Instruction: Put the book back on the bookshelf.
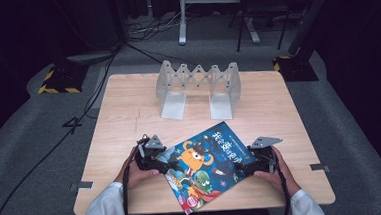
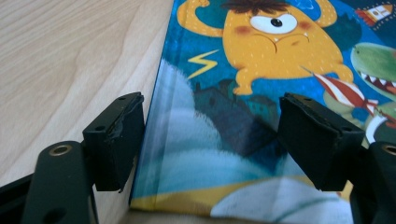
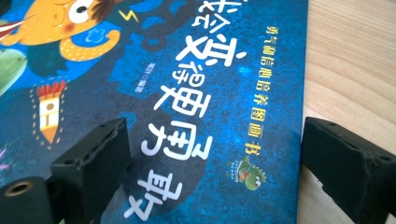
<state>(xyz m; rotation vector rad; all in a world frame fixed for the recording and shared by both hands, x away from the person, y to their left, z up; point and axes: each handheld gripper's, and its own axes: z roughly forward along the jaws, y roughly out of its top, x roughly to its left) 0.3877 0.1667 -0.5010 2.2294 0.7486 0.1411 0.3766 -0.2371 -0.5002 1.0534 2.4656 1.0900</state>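
Observation:
A picture book with a blue cover and an orange monster lies flat and skewed on the wooden table, near its front edge. My left gripper is at the book's left edge, open. In the left gripper view one jaw stands beside the spine over the wood, the other above the cover. At the book's right corner my right gripper is open as well. Its own view has one jaw above the white title lettering and the other past the book's edge, above bare wood.
A grey expandable book rack stands at the back middle of the table, with bare wood between it and the book. Past the table lie grey carpet, black cables and stand bases. White sleeves enter from the bottom.

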